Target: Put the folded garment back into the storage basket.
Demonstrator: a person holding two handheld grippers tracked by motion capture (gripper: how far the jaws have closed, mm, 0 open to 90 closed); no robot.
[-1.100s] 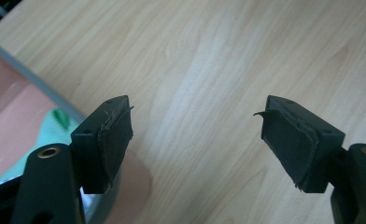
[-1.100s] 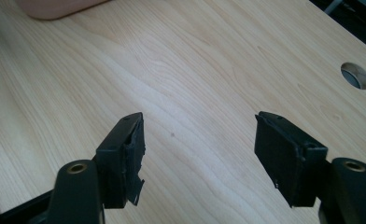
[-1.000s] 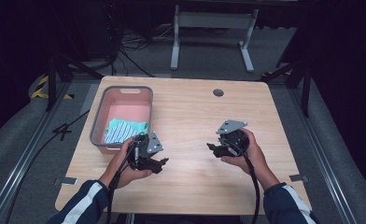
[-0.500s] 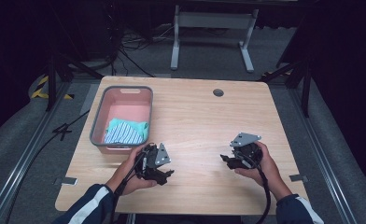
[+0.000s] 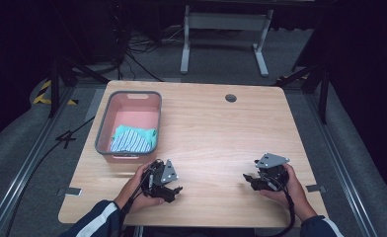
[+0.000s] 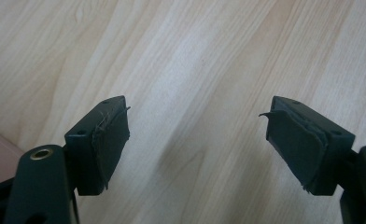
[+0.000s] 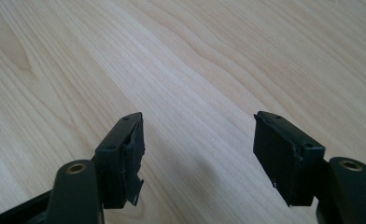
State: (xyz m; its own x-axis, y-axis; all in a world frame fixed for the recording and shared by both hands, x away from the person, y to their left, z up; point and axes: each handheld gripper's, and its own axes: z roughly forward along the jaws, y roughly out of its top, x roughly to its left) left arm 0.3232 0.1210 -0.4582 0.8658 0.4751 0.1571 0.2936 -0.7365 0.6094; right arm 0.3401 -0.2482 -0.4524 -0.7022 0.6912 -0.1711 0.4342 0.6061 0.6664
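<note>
The light wood-grain rectangular table (image 5: pixel 216 128) carries one pink plastic rectangular bin with a grey rim (image 5: pixel 101 129), placed toward 10 o'clock from the table centre, its long side running parallel to and near the table's left edge. Inside the bin lie one teal cloth (image 5: pixel 135 132) and one blue-and-white striped cloth (image 5: pixel 131 143), touching each other and bunched at the near end of the bin; the far end shows bare pink floor. One small dark round grommet (image 5: pixel 231 98) sits near the far edge at 12 o'clock. The black hand-held left gripper (image 5: pixel 174 189) is at 7 o'clock, just beside the near wall of the bin and close to the near table edge, held in the person's left hand (image 5: pixel 138 190). The black hand-held right gripper (image 5: pixel 247 177) is at 5 o'clock, held in the person's right hand (image 5: pixel 290 185), near the near edge and inside the right edge. Both grippers point inward toward each other, well apart, with bare table between them. The table area from centre to 2 o'clock is unobstructed. In the left gripper view, the left gripper (image 6: pixel 197 140) has its jaws spread wide with only bare wood between them. In the right gripper view, the right gripper (image 7: pixel 197 149) likewise has its jaws spread wide over bare wood, holding nothing. Count: two grippers, two cloths, one bin, one grommet.
</note>
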